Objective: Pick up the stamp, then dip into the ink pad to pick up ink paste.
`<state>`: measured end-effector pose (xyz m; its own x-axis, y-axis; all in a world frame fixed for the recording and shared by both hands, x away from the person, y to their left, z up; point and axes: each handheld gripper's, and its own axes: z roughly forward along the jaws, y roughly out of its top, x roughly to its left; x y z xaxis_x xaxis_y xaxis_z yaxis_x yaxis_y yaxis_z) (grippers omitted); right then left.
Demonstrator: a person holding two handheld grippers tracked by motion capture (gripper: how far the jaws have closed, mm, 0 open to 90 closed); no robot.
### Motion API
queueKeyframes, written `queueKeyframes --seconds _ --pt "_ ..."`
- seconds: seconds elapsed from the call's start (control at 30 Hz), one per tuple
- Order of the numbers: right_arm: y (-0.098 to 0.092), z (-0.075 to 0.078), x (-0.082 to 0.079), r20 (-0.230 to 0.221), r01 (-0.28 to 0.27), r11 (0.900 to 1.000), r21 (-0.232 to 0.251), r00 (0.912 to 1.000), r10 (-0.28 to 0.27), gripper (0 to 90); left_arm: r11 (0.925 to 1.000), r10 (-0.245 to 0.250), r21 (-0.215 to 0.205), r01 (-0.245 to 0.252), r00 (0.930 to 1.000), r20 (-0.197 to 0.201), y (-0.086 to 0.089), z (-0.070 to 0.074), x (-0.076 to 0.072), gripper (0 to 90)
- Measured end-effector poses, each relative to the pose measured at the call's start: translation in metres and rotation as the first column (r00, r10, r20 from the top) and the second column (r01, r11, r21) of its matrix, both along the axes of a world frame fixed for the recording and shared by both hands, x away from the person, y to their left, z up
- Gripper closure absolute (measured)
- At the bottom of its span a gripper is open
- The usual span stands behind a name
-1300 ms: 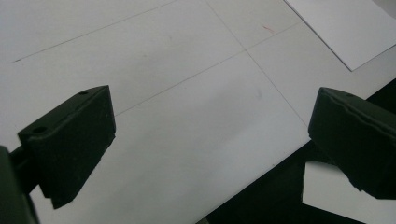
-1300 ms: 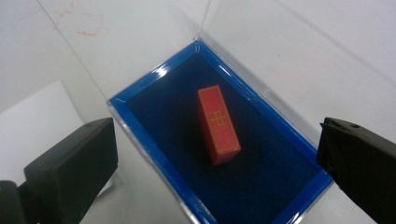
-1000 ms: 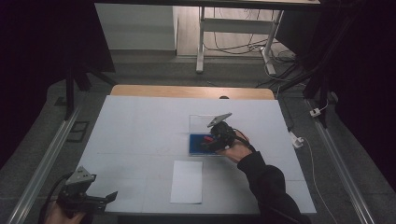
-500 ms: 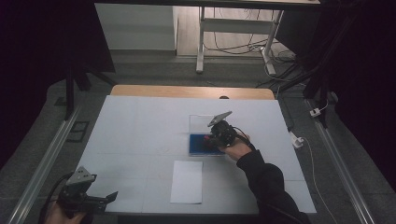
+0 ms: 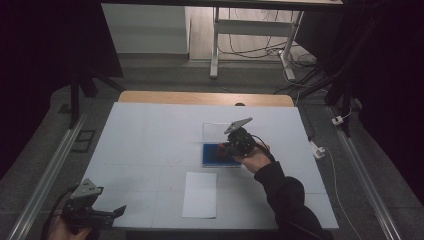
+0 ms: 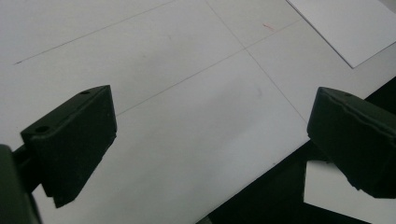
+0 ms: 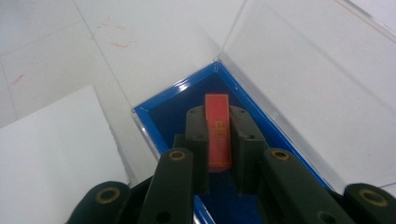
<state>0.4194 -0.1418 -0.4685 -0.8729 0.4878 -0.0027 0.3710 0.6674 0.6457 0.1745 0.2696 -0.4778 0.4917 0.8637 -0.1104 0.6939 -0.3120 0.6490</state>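
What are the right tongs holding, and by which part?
The right tongs are shut on the red card, pinching its long sides near the lower end, over the blue case.

The right gripper (image 5: 226,148) reaches into a blue tray (image 5: 212,155) near the middle of the white surface (image 5: 150,145), jaws closed on something small and red. A white sheet (image 5: 200,194) lies just nearer. The left gripper (image 5: 117,212) hovers at the surface's near left corner.
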Motion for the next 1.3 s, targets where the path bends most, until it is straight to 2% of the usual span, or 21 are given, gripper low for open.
queueKeyframes --seconds 0.33,0.57,0.6,0.8,0.9,1.3 --pt "-0.008 0.012 -0.007 0.008 -0.024 1.0 0.02 0.9997 0.024 79.3 1.0 -0.002 -0.004 0.002 1.0 0.004 0.0 0.0 -0.001 1.7" --pt "-0.008 0.012 -0.006 0.014 0.0 1.0 0.023 0.9999 0.0 79.3 1.0 -0.005 -0.008 0.005 1.0 0.003 0.001 0.0 0.0 1.7" --pt "-0.007 0.011 -0.005 0.012 0.015 1.0 0.024 0.9998 -0.015 79.3 0.9999 -0.006 -0.01 0.006 1.0 0.003 0.001 0.0 0.0 1.7" --pt "-0.004 0.007 -0.002 0.003 0.024 1.0 0.006 0.9997 -0.024 79.3 0.9999 -0.007 -0.01 0.007 1.0 0.005 0.001 0.0 0.0 1.7" --pt "-0.003 0.004 -0.001 0.014 0.03 0.999 -0.011 0.9995 -0.03 79.3 0.9999 -0.007 -0.014 0.007 1.0 0.004 0.001 0.0 0.0 1.7" --pt "0.0 -0.009 0.004 0.014 0.032 0.999 -0.043 0.9994 -0.031 79.4 0.9997 -0.009 -0.021 0.009 1.0 0.0 0.002 0.0 0.0 1.6"
